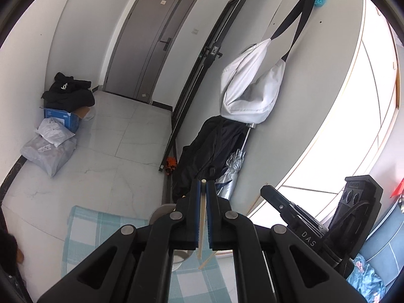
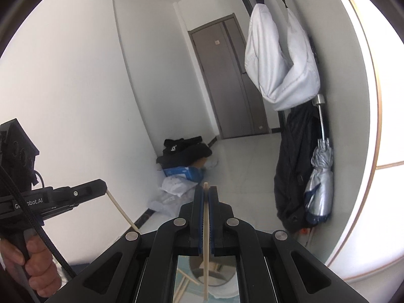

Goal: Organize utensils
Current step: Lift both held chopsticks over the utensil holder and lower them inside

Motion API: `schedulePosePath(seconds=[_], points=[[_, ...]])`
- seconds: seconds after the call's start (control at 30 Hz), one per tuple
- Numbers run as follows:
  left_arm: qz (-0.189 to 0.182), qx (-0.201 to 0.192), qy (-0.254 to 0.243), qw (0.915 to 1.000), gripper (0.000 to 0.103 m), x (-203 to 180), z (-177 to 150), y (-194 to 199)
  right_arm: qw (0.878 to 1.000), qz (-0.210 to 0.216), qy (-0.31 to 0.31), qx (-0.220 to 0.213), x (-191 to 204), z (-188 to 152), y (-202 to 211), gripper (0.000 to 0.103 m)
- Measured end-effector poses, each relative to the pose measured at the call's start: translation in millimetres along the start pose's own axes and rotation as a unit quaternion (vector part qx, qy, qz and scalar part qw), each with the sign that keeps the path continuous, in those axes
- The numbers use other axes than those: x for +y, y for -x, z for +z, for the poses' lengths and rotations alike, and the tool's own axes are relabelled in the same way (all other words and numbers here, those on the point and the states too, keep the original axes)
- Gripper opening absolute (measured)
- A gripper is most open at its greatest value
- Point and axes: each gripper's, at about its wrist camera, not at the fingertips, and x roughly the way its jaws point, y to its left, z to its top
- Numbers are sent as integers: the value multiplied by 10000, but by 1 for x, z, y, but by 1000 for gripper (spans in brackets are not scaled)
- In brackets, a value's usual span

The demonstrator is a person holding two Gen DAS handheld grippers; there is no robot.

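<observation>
White walls, a grey door (image 1: 154, 38) and a pale tiled floor (image 1: 121, 151) are seen behind both tools, which are pointed only slightly downward across a hallway. At the left of the floor, parcels (image 1: 49, 151) and dark clothing (image 1: 67, 91) are piled against the wall; at the right, a white bag (image 1: 250, 88) is hung above a folded umbrella (image 1: 231, 174).

The left gripper (image 1: 203, 184) is clamped shut on a chopstick (image 1: 202, 224), whose long axis is run along the fingers, its tip just clear of the pads and its tail hung down behind them. The right gripper (image 2: 205, 189) is closed likewise on a second chopstick (image 2: 206, 240), also held lengthwise between the pads. A person's hand (image 2: 32, 265) is wrapped round the left tool's handle.

Below and behind both claws, a checked cloth (image 1: 83, 229) is spread, with a round container (image 2: 217, 272) glimpsed through the gripper frames and further loose chopsticks (image 2: 188, 277) lying by it. The coming move is judged to turn on this: the container lies beneath the claws, not ahead, so each stick would have to be tipped tail-down over it. Which hand is nearer cannot be told.
</observation>
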Motion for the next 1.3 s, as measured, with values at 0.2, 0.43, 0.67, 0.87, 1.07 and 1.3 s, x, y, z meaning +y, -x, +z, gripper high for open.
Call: schedulePosePath(seconds=[0.2,0.43,0.67,0.87,1.07,1.3], points=[[-44,-61,71,9999,1,12,21,-17,9997,-5,196,-118,1,27,-25,3],[167,-82,153,9997,1,37,34,-33,9994,42,320,-116,2,43,-62,3],[352,165,315,9987,1,58,28,-55,9986,76,527,-7,5,48,-107,3],[392,160,341,9985,1,61,24,-67,9983,133,548,171,7,35,-132,3],[616,195,146,9978,1,62,19,-72,9978,142,535,352,1,17,-142,3],[579,391,43,9976,1,64,7,-75,9973,242,551,420,-2,-5,-137,3]])
